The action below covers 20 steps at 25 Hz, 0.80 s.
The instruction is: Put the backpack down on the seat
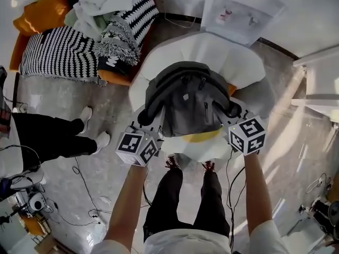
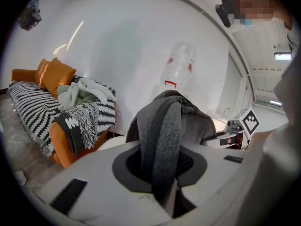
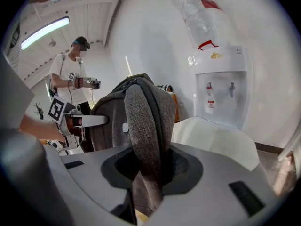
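Note:
A grey backpack (image 1: pixel 190 102) hangs upright over a white seat (image 1: pixel 212 52) with a yellow cushion (image 1: pixel 204 136) under its lower edge; whether it touches the cushion I cannot tell. My left gripper (image 1: pixel 148 119) is shut on its left shoulder strap (image 2: pixel 162 140), which runs up between the jaws in the left gripper view. On the other side, my right gripper (image 1: pixel 233 111) is shut on the right shoulder strap (image 3: pixel 143 131). The backpack body (image 3: pixel 110 121) sits just beyond that strap, with the seat (image 3: pixel 211 140) behind it.
An orange sofa (image 1: pixel 114 77) with a striped throw and piled clothes stands at the back left. A water dispenser (image 1: pixel 238 12) is behind the seat. A person's legs (image 1: pixel 47 136) are at the left, cables (image 1: pixel 85 194) cross the floor, and a white cabinet (image 1: pixel 318 83) is at the right.

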{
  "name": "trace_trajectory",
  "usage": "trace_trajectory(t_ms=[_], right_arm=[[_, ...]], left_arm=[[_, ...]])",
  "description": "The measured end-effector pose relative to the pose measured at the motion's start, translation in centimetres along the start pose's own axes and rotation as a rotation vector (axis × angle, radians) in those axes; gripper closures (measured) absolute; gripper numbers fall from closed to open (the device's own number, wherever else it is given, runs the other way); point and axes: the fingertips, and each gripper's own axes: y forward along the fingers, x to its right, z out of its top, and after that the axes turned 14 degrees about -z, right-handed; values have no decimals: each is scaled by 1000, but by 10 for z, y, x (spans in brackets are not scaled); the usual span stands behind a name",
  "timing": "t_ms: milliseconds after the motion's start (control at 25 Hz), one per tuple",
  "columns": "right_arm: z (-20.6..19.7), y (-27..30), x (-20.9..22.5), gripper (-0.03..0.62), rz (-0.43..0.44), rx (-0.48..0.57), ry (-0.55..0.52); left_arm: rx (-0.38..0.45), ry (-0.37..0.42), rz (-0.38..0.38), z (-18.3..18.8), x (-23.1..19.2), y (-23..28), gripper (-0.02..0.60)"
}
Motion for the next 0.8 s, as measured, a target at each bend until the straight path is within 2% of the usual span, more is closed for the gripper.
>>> trace_trajectory(t_ms=[280, 800], right_arm=[[-25, 31, 13, 497, -32, -32, 56], [-66, 84, 21, 496, -41, -99, 64]], left_arm=[[-32, -10, -27, -25, -25, 27, 503], [-76, -31, -25, -74, -65, 51, 499]])
